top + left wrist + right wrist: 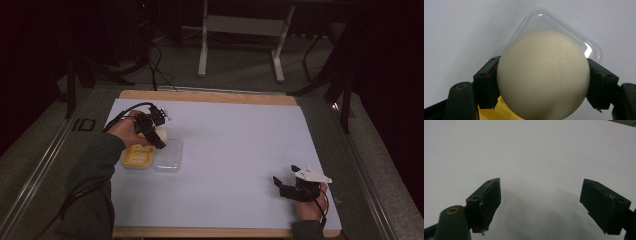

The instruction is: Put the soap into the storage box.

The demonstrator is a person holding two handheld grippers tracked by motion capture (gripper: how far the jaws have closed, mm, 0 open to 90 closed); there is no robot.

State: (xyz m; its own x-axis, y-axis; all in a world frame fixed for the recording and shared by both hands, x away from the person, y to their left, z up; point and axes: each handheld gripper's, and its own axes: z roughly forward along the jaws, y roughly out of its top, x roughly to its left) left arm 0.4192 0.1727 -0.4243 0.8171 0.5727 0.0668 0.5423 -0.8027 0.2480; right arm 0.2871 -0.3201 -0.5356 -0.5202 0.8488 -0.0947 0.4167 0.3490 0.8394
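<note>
Right gripper (283, 186) sits near the table's front right edge, held in the person's right hand (311, 205), low over the white paper sheet (240, 150) that covers the wooden table (210, 232); in the right gripper view its two black jaws stand wide apart with nothing between them, just bare white sheet (529, 157). Well apart from it, across the sheet on the left side, the left hand (127, 131) holds the left gripper (159, 140), jaws clamped on a smooth cream-white round ball (161, 135). In the left gripper view the ball (543, 75) sits squeezed between both black pads, one on each side, touching. Below the ball, a yellow plastic tray (137, 156) lies on the sheet, a bit of it visible under the ball (496, 112). Just beside the tray, on its right and touching or nearly so, lies a clear plastic lid with rounded corners (168, 156); the ball hangs over it, lid's edge showing behind the ball (564, 27). Beyond the table's far edge: grey floor and a white metal stand (240, 30).
</note>
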